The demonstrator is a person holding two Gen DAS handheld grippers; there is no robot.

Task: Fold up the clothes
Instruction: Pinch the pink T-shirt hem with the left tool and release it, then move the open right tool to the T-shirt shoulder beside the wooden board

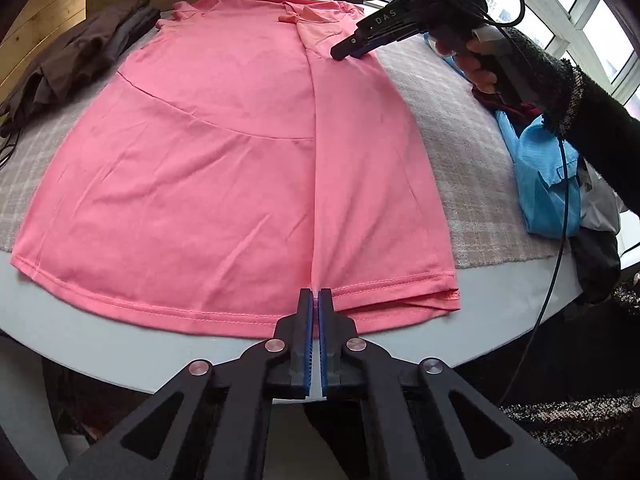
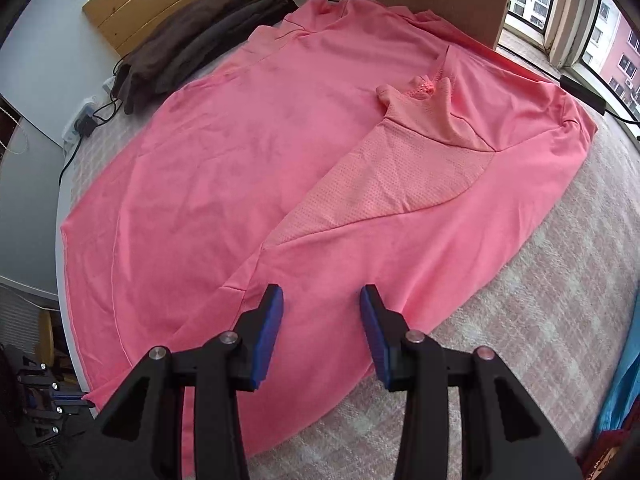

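1. Principally, one risk was noted: the left gripper was closed on only a thin bite of the hem, where the folded edge met it, so the cloth was judged likely to slip out if lifted or dragged.
2. A second risk was recorded: the right gripper was held with its fingers apart over the fabric, nothing being gripped; a pull from the left alone was judged likely to skew the fold line or wrinkle the panel.
3. The pink shirt was found spread flat on the surface, over a checked cloth. Its right side had been folded inward along a straight crease.
4. Its long axis was seen to run from the hem, at the near edge of the surface in the left wrist view, away to the collar at the far end.
5. A dark garment lay beside the far left corner; blue clothing was heaped to the right, apart from the shirt.
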